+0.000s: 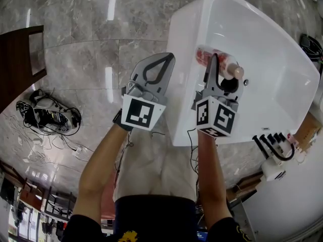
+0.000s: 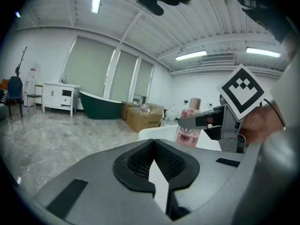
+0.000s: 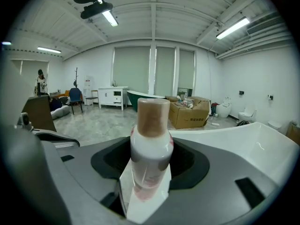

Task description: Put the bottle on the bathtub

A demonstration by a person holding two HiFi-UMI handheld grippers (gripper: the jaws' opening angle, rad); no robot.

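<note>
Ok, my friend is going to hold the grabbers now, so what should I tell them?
Right gripper: shut on the bottle, which is upright over the near rim of the white bathtub.
Left gripper: shut, empty, beside the tub.
Done: the bottle is gripped and at the tub.
Left: set it on the rim, open the jaws, pull away.
</note>
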